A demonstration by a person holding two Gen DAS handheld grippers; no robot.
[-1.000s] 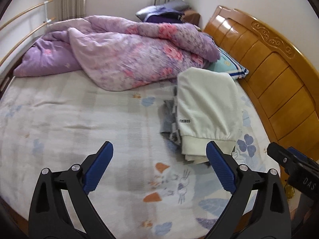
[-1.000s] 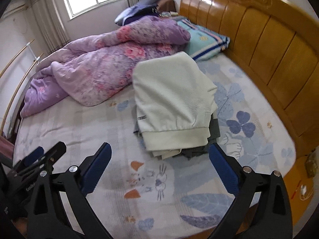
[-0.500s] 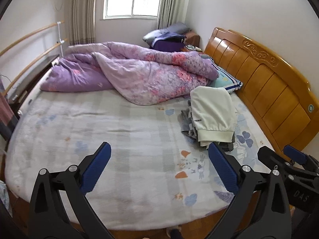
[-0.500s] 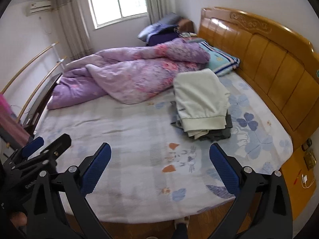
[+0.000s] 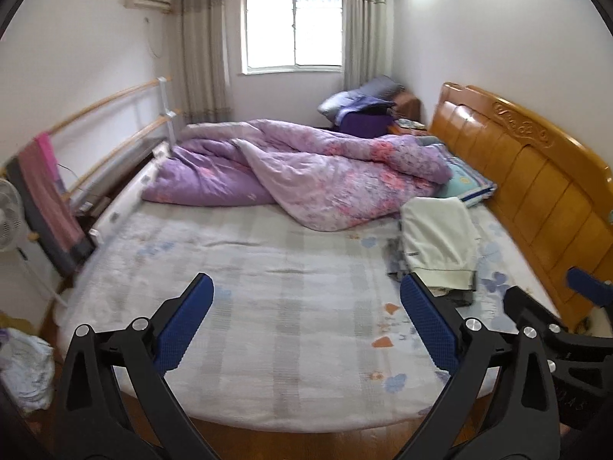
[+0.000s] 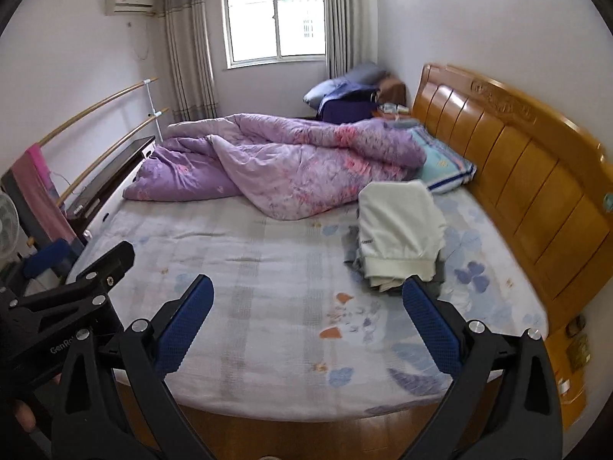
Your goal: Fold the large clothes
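Note:
A folded cream garment (image 5: pixel 440 241) lies on top of a small stack of folded grey clothes (image 5: pixel 394 264) on the right side of the bed, near the headboard. It also shows in the right wrist view (image 6: pixel 398 226). My left gripper (image 5: pixel 306 322) is open and empty, held back from the bed's near edge. My right gripper (image 6: pixel 306 322) is open and empty too, well short of the stack. The left gripper's body shows at the left of the right wrist view.
A crumpled purple quilt (image 5: pixel 306 172) fills the far half of the bed (image 5: pixel 249 287). A wooden headboard (image 5: pixel 536 191) runs along the right. A rail with a pink towel (image 5: pixel 42 191) stands left, with a fan (image 5: pixel 7 214) and a bag (image 5: pixel 23 368).
Both grippers have pulled back and up from the folded stack, away from the bed. The whole room has come into view. Both stay open and empty.

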